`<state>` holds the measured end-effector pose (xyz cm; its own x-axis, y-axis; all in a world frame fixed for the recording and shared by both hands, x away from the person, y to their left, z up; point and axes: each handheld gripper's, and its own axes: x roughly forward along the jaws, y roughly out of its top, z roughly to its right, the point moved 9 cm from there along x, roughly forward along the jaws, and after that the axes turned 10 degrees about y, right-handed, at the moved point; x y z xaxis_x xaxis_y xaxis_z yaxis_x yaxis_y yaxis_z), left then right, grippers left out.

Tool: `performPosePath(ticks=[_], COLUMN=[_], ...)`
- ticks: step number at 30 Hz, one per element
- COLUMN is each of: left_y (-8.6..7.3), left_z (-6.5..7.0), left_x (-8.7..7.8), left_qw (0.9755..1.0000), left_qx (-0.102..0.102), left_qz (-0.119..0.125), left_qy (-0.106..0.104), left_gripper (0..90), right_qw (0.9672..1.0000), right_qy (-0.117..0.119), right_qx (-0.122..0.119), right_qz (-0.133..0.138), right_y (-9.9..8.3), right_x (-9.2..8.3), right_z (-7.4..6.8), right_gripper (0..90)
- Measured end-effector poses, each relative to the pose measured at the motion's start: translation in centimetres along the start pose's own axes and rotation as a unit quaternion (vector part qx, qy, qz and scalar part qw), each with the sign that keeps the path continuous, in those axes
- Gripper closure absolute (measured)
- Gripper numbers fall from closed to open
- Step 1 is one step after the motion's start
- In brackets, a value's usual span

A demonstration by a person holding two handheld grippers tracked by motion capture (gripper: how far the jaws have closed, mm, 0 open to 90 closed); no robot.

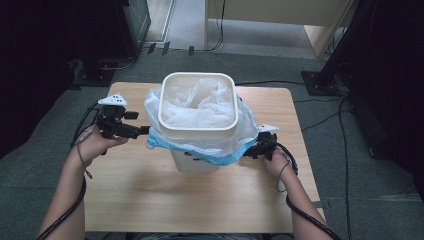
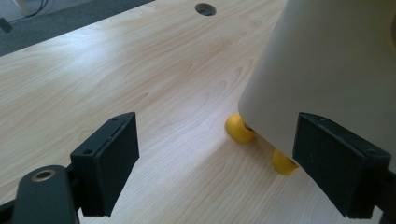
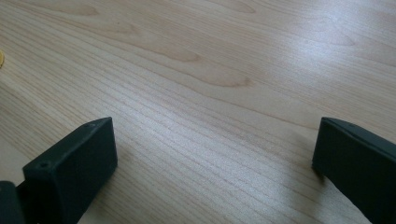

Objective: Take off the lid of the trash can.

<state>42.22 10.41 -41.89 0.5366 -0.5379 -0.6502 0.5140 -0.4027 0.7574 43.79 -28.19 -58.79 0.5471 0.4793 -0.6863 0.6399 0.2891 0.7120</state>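
- The left claw (image 1: 142,131) sits at the left side of the white bin (image 1: 197,122), its tips just beside the bag overhang there; in the left gripper view its jaws stand wide apart and hold nothing.
- Between and beyond those jaws in the left gripper view lies bare wooden counter (image 2: 140,84), with the bin wall (image 2: 336,70) rising behind the jaw on that view's right.
- Two yellow wheels (image 2: 240,129) show under the bin's lower edge, resting on the counter, just ahead of that same jaw.
- A round hole (image 2: 205,9) is cut in the counter well beyond the left claw.
- The right claw (image 1: 250,152) is at the bin's right side, low down, its tips under the hanging edge of the bag; in the right gripper view its jaws are spread wide, with only wood grain between them and nothing gripped.
- The bin stands upright on the counter between the two claws, lined with a translucent plastic bag (image 1: 200,102) whose bluish edge (image 1: 220,157) is folded down outside the rim.
- A hand (image 1: 95,142) grips the left claw's handle; the other hand (image 1: 276,162) grips the right's.
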Motion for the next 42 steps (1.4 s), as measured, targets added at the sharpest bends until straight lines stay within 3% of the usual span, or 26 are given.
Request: performPosePath(ticks=[5,12,18,23,26,28,36,39,42], left_y=[0.2,1.0,1.5,2.5,2.9,3.0,3.5,3.7,3.8], left_z=[-0.7,-1.1,-1.4,-1.1,-0.9,-0.8,-0.8,-0.8,-0.8], left_x=[0.3,0.1,0.0,-0.4,-0.7,-0.9,-1.3,-1.5,-1.7], left_qw=[0.9997,0.9999,0.9993,0.9994,0.9989,0.9990,0.9995,0.9996,0.9997], left_qx=[0.008,-0.001,0.029,0.031,0.044,0.043,0.031,0.029,0.025], left_qz=[-0.019,-0.003,-0.009,-0.001,0.001,-0.002,-0.004,-0.001,0.000], left_qy=[0.014,0.011,0.023,0.017,0.014,0.010,0.003,-0.001,-0.005], left_gripper=[14.1,14.2,14.2,14.2,14.5,24.1,26.4,34.6,35.2], right_qw=[1.0000,1.0000,1.0000,1.0000,1.0000,1.0000,1.0000,1.0000,1.0000], right_qy=[0.000,0.000,0.000,0.000,0.000,0.000,0.000,0.000,0.000], right_qx=[0.000,0.001,0.001,0.001,0.001,0.001,0.001,0.001,0.001], right_qz=[0.000,0.000,0.000,0.000,0.000,0.000,0.000,0.000,0.000], right_y=[0.0,0.0,0.0,0.0,0.0,0.0,0.0,0.0,0.0], right_x=[0.0,0.0,0.0,0.0,0.0,0.0,0.0,0.0,0.0], right_z=[0.0,0.0,0.0,0.0,-0.1,0.0,-0.1,0.0,-0.1], right_gripper=[0.0,0.0,0.0,0.0,0.0,0.0,0.0,0.0,0.0])
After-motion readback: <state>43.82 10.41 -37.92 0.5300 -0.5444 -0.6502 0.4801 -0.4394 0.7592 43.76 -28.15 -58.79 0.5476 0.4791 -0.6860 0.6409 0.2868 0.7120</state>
